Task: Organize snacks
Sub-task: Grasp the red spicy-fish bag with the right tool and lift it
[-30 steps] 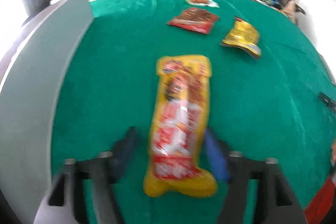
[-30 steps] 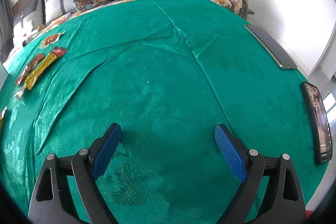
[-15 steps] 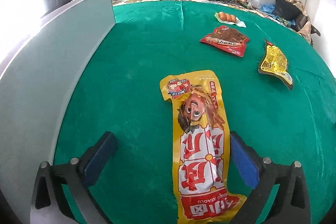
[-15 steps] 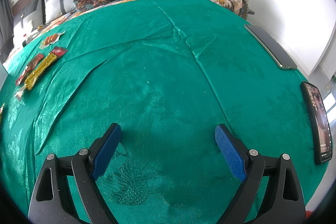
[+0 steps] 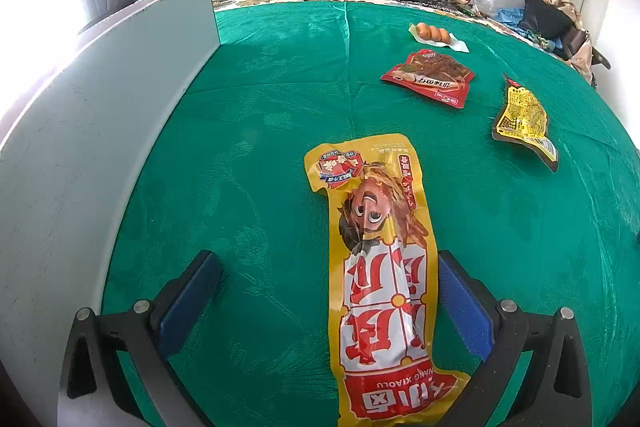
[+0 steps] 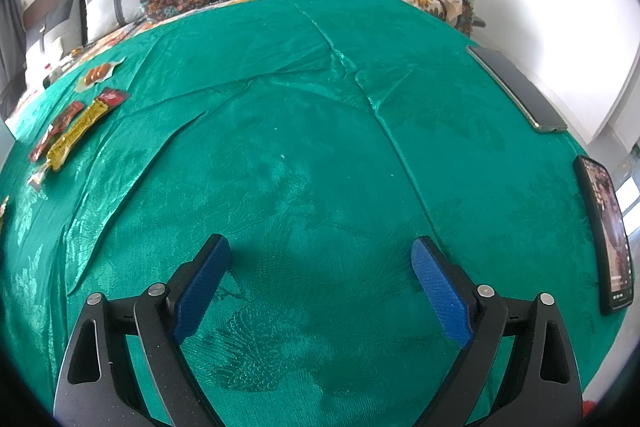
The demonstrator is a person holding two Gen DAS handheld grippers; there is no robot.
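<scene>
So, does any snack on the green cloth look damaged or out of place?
Nothing looks spilled or torn. The small yellow packet is crumpled, its edges curling up off the green cloth, unlike the flat long yellow packet between the open left gripper fingers.

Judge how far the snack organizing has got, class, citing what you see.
Done: the long yellow snack packet lies flat on the green cloth. In hand: nothing; left gripper and right gripper are open. Left: red packet, small yellow packet and sausage pack lie scattered.
</scene>
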